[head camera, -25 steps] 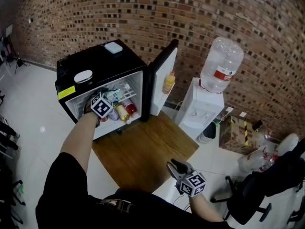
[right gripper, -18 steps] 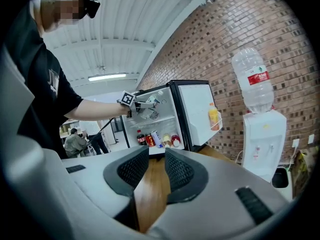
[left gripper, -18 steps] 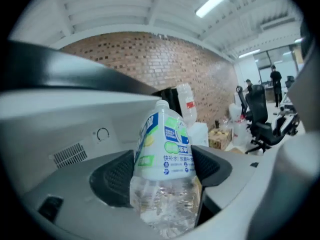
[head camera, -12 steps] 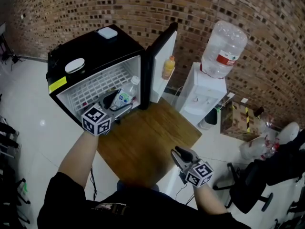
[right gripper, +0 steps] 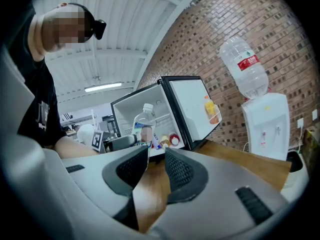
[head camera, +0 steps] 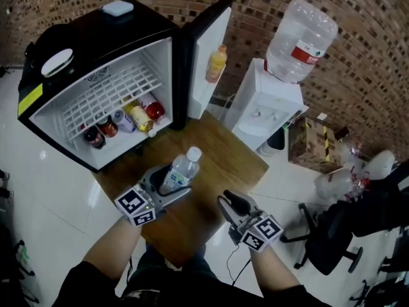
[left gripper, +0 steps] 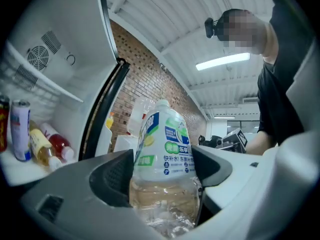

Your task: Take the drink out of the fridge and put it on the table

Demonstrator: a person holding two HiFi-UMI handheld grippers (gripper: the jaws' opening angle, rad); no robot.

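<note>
A clear drink bottle (head camera: 180,171) with a white cap and a green-and-blue label is outside the fridge, above the brown wooden table (head camera: 217,165). My left gripper (head camera: 167,183) is shut on the bottle's lower body, and in the left gripper view the bottle (left gripper: 165,154) fills the space between both pads. My right gripper (head camera: 228,204) hovers over the table's near right part. Its jaws are opening, with a narrow gap and only table wood showing between them (right gripper: 156,166). The black mini fridge (head camera: 96,37) stands open at the back left.
Several cans and bottles (head camera: 124,121) lie on the fridge's bottom shelf. An orange bottle (head camera: 216,63) sits in the open door. A white water dispenser (head camera: 265,107) stands right of the table against the brick wall. A black office chair (head camera: 332,242) is at the right.
My left gripper has drawn the bottle out of the fridge and brought it back over the table. The right gripper has stayed near the table's near edge.
</note>
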